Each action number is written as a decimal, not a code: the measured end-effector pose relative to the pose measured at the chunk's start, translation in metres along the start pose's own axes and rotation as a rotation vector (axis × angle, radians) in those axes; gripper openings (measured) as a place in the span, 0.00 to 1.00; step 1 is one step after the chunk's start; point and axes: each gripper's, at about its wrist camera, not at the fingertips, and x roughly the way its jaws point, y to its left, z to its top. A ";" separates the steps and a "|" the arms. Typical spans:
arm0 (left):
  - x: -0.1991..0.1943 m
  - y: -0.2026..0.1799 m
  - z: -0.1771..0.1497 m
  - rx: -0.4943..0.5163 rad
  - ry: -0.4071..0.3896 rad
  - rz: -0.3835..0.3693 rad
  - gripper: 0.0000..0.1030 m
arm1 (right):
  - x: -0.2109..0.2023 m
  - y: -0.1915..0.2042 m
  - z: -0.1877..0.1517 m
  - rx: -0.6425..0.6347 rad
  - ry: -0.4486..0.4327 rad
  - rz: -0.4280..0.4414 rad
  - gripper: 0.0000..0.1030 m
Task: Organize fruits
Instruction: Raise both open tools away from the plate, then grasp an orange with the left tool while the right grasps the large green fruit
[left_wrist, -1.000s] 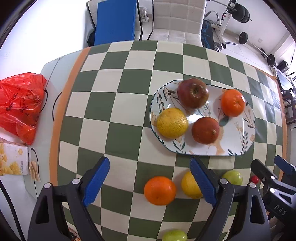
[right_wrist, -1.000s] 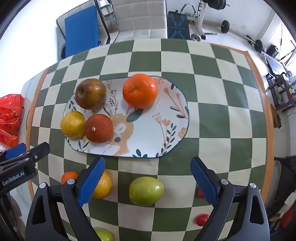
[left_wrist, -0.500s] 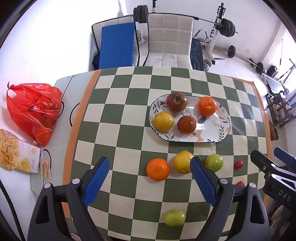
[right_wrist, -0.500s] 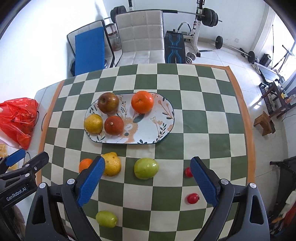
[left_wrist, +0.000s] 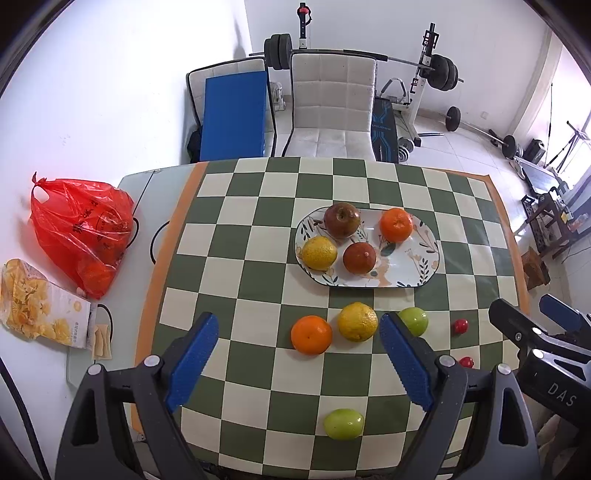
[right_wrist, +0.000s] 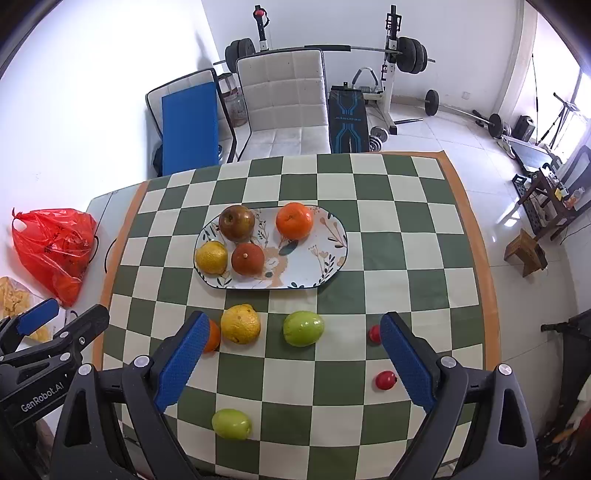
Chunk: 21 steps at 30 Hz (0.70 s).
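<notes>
A patterned oval plate (left_wrist: 413, 266) (right_wrist: 317, 258) on the checked cloth holds a dark red apple (left_wrist: 342, 220), an orange (left_wrist: 396, 224), a yellow citrus (left_wrist: 320, 253) and a brown-red fruit (left_wrist: 359, 257). In front of the plate on the cloth lie an orange (left_wrist: 311, 334), a yellow citrus (left_wrist: 357, 321) (right_wrist: 240, 324), a green apple (right_wrist: 303, 328), a second green fruit (left_wrist: 344, 424) (right_wrist: 232, 423) and two small red fruits (right_wrist: 385, 380). My left gripper (left_wrist: 297, 358) and my right gripper (right_wrist: 291, 358) are both open, empty and high above the table's near edge.
A red plastic bag (left_wrist: 79, 236) and a yellow snack box (left_wrist: 40, 306) lie on the bare tabletop left of the cloth. A white chair (left_wrist: 332, 110) and a blue panel (left_wrist: 232, 114) stand behind the table. Gym equipment fills the back right.
Both grippers have risen and pulled back from the table, so the plate and fruits look smaller and more of the room shows. Both stay open. No fruit has moved.
</notes>
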 end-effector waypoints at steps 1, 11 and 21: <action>0.000 0.000 0.000 -0.002 0.003 -0.003 0.87 | -0.001 0.000 0.000 0.004 0.002 0.005 0.93; 0.037 0.008 0.012 -0.044 0.079 -0.006 1.00 | 0.024 -0.010 0.004 0.065 0.055 0.053 0.93; 0.149 0.021 0.005 -0.145 0.357 -0.027 1.00 | 0.150 -0.042 -0.002 0.187 0.302 0.135 0.93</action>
